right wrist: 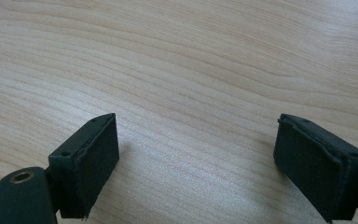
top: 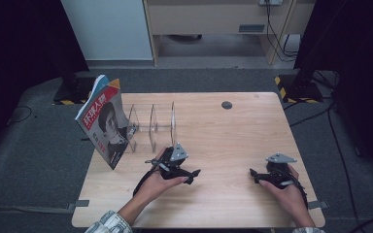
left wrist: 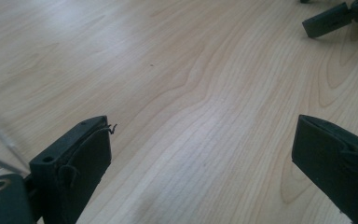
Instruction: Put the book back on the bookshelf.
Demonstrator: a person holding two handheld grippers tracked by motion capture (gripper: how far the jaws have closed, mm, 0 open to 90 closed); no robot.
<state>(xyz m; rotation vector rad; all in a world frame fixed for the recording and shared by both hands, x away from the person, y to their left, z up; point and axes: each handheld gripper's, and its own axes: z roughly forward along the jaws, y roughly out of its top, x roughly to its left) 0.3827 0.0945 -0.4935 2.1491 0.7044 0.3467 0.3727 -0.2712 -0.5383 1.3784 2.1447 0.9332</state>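
At 9 o'clock on the table, the magazine stands tilted, leaning against the left end of the clear acrylic rack, which has 3 or so empty slots. It is the thing nearest your left gripper, so treat it as the work in hand. Judgement: light, floppy, glossy cover, likely slippery; it will sag if pinched at 1 corner. Take it near the spine or mid top edge, with the pads squarely across the pages, and support the lower edge with the other gripper if it bows. The rack looks rigid but light, and may slide if you push on it.

Your left gripper sits at about 6 o'clock, just toward you from the rack, jaws spread wide apart over bare wood, holding nothing; its own view shows both pads clear. Your right gripper is at 4 o'clock, well apart from the magazine, jaws likewise wide apart and empty, pads over bare table.
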